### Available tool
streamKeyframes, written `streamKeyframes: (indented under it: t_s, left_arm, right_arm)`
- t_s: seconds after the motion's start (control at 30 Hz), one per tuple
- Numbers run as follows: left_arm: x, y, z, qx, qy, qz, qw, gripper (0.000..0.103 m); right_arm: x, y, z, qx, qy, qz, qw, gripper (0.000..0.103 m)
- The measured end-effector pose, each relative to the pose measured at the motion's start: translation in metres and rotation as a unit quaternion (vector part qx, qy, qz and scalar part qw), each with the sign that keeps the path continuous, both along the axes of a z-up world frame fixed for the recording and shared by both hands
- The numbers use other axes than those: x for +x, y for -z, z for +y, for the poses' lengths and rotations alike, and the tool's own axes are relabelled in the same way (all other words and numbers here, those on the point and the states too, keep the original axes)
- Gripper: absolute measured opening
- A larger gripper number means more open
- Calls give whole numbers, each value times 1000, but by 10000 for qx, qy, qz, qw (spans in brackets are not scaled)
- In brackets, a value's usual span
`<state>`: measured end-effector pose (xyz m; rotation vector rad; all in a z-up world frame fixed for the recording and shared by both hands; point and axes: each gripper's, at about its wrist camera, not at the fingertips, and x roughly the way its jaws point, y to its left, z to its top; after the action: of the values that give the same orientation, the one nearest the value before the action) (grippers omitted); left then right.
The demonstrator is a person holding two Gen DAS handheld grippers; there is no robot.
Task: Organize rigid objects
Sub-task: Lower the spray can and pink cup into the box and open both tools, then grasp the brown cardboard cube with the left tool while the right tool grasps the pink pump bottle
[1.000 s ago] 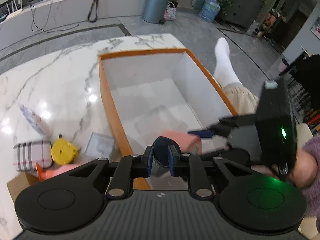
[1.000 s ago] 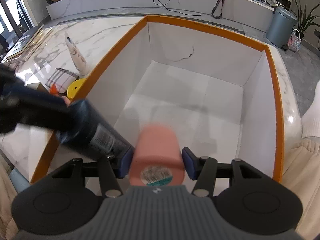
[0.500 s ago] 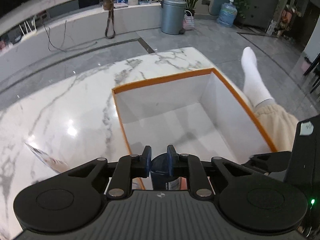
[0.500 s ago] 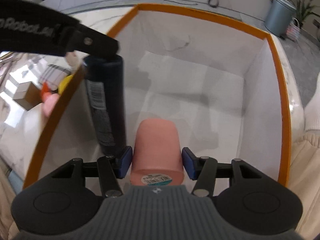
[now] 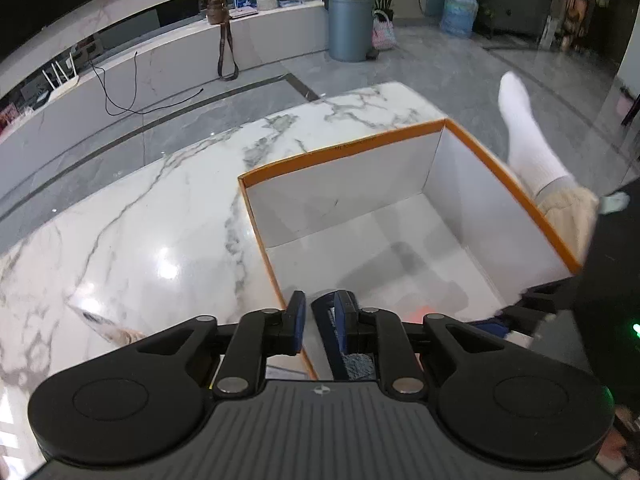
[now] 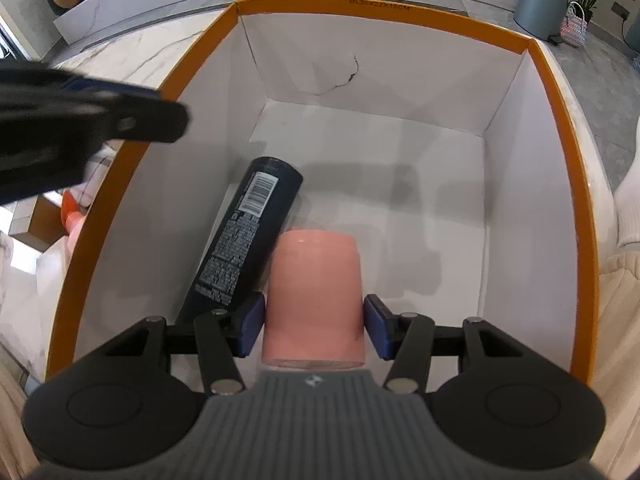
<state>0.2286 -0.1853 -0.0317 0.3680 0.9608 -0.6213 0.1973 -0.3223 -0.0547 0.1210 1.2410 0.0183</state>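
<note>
Right gripper (image 6: pixel 314 330): pads spread around pink cylinder (image 6: pixel 314 296), slight gaps each side, grip not confirmed. Cylinder on floor of orange-rimmed box (image 6: pixel 554 92). Dark bottle (image 6: pixel 244 240) lying just left, free of both tools. Left gripper (image 5: pixel 320 322): narrow gap, nothing held, above box's left rim.

I see a glossy grey tiled floor (image 5: pixel 432 68), a long white marble counter (image 5: pixel 168 68) along the wall, a round grey lidded bin (image 5: pixel 351 26), and a blue water jug (image 5: pixel 459 14).
</note>
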Motion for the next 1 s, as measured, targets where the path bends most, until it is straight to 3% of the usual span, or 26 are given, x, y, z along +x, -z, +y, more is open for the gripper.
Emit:
streamKeyframes:
  t_s: [0.23, 0.37, 0.67, 0.8, 1.0]
  left_arm:
    - [-9, -21, 33, -344, -124, 208, 9991, 20]
    - [-13, -28, 46, -334, -125, 158, 9992, 20]
    - [-19, -37, 87, -241, -364, 291, 9986, 20]
    - [-24, -42, 112, -135, -471, 269, 9984, 20]
    - [-32, -45, 151, 12, -774, 315, 9965, 20]
  right_arm:
    - [4, 3, 14, 126, -55, 173, 9998, 54]
    - [1, 2, 18, 234, 96, 355, 9991, 54]
    - [-7, -5, 28, 4, 73, 269, 9996, 56]
    - [-14, -21, 35, -228, 5, 47, 9997, 56]
    - [-34, -63, 55, -121, -368, -727, 9966, 56]
